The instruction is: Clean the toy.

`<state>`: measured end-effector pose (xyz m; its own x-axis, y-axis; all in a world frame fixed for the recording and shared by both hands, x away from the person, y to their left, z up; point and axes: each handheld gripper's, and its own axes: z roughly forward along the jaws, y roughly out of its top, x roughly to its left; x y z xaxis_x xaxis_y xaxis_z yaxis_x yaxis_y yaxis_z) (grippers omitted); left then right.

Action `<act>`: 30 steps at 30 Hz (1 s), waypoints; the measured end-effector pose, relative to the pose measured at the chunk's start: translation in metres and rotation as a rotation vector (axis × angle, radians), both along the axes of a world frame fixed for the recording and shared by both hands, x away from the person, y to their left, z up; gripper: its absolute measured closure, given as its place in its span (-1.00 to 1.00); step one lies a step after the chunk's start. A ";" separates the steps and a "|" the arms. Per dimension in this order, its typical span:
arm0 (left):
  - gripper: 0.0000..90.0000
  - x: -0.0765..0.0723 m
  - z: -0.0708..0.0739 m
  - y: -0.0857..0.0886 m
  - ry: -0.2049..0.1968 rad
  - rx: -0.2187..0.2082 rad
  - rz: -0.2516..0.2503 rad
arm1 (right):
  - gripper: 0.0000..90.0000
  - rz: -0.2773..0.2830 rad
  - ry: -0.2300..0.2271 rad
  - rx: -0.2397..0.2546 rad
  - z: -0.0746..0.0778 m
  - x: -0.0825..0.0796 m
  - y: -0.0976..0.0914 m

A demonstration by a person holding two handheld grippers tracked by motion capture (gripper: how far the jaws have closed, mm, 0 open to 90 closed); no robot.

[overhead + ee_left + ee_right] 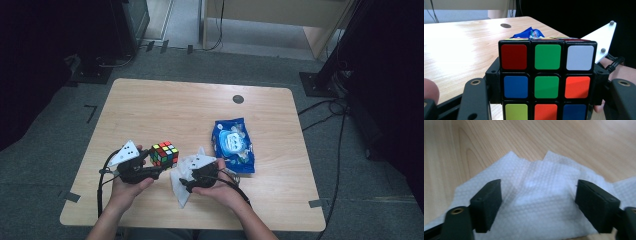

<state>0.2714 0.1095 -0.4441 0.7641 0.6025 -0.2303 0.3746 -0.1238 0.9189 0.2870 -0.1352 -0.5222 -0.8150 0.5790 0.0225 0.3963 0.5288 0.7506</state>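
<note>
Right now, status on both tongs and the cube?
Left tongs shut on Rubik's cube. Right tongs open over white wet wipe on table. Blue wipes pack alongside, nothing blocking.

The desk [150, 107] is pale wood with a smooth, lightly shiny grain. The puzzle cube [547, 80] is glossy black plastic with smooth coloured stickers, while the paper towel [541, 195] is white, matt and dimpled with an embossed pattern. The blue packet [233, 145] looks like shiny plastic film, and each claw is matt black plastic.
</note>
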 end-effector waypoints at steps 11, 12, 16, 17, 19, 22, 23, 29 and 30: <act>-0.24 -0.005 -0.003 0.004 0.006 0.008 0.018 | 0.43 -0.046 -0.024 0.025 0.001 -0.007 -0.009; -0.24 -0.005 -0.003 0.004 0.005 0.009 0.021 | 0.56 -0.064 -0.024 0.026 0.001 -0.007 -0.009; -0.24 -0.006 -0.004 0.005 0.011 0.018 0.031 | 0.92 -0.100 -0.005 0.023 0.003 -0.006 -0.012; -0.24 -0.006 -0.005 0.005 0.010 0.021 0.033 | 0.93 -0.108 -0.011 0.012 0.004 -0.007 -0.012; -0.24 -0.006 -0.005 0.005 0.010 0.018 0.035 | 0.94 -0.112 -0.046 0.030 0.012 -0.012 -0.016; -0.24 -0.006 -0.006 0.004 0.009 0.023 0.036 | 0.94 -0.122 -0.063 0.088 0.024 -0.015 -0.020; -0.24 -0.007 -0.006 0.004 0.007 0.026 0.037 | 0.94 -0.126 -0.075 0.119 0.032 -0.016 -0.023; -0.24 -0.009 -0.009 0.000 -0.002 0.037 0.048 | 0.94 -0.156 -0.186 0.256 0.077 -0.028 -0.036; -0.24 -0.009 -0.009 -0.002 -0.004 0.045 0.043 | 0.94 -0.156 -0.204 0.277 0.084 -0.030 -0.038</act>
